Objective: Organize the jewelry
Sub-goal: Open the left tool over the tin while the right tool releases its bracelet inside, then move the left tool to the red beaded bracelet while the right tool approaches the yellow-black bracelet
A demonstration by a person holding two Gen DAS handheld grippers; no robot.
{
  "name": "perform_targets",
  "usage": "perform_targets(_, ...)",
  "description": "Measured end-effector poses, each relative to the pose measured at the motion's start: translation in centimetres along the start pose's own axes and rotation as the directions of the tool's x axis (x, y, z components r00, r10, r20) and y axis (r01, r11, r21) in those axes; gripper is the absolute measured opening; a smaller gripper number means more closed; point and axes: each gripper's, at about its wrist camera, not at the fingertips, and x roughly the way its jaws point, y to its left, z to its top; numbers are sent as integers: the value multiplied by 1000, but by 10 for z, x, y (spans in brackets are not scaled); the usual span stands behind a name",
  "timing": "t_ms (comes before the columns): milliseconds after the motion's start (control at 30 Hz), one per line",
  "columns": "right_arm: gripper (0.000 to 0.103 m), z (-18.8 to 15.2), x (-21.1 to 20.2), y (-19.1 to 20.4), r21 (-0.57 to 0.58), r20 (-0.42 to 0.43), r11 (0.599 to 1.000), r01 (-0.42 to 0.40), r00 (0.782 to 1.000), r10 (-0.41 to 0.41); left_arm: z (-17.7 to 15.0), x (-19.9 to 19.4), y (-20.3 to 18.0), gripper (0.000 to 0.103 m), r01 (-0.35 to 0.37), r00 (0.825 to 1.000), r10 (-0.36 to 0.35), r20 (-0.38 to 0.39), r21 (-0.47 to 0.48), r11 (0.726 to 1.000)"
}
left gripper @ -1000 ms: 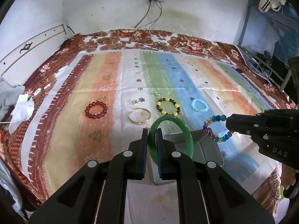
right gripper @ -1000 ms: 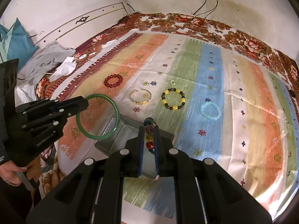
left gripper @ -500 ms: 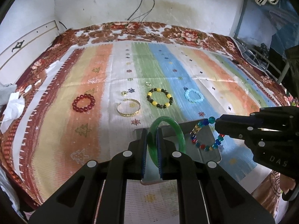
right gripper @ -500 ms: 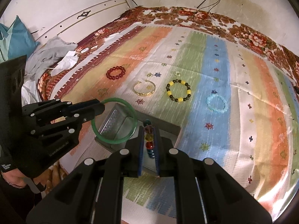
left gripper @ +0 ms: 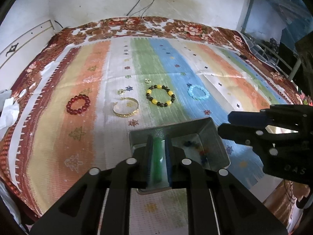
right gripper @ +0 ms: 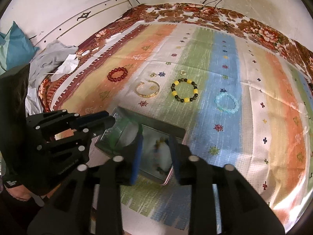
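A metal tray (left gripper: 170,125) (right gripper: 162,124) lies on the striped bedcover near the front edge. My left gripper (left gripper: 158,138) (right gripper: 109,120) hangs over the tray's left side. Its jaws are opening, and the green bangle (left gripper: 158,156) (right gripper: 114,140), blurred, stands loosely between the pads. My right gripper (right gripper: 156,137) (left gripper: 225,122) is over the tray's right side with its jaws opening and nothing between them. Below it the multicoloured bead bracelet (right gripper: 162,146) (left gripper: 200,150) lies blurred in the tray.
Beyond the tray, a red bead bracelet (left gripper: 67,105), a gold cuff (left gripper: 125,114), a yellow-and-black bead bracelet (left gripper: 149,92) and a pale blue bead bracelet (left gripper: 198,98) lie in a row. Two small rings lie just behind. Crumpled cloth and tissue (right gripper: 64,66) lie at the left edge.
Both grippers came down over the tray. The right jaws parted and the bead bracelet dropped into it. The green bangle no longer stands above the left fingertips; it has slid down between them.
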Motion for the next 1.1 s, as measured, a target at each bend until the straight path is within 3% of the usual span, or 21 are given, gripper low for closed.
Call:
perform_targets(267,32,0,-1,-4,4,5,1000,7,1000,-7,4,-7,14,14,-20,1000,20,16,-21,1000)
perform_targets(333,32,2,-1,-6,5,7,1000,10,1000,-10,7,-8,22,17,-35,999,35,23,-33,999)
perform_targets(667,32,21,6,-27,30,19,999,32,999,-33,15,-2,65,18,-96,995,98,13,-105,990)
perform_targets(1000,32,43,41,-40,34,-22,999,28,999,-27,23,20,93,18,-126,992,124,-27,-134,983)
perform_targets(1100,32,50,53,-42,26,-35,999,24,999,-23,26,28,101,25,-139,990,134,-42,-128,982)
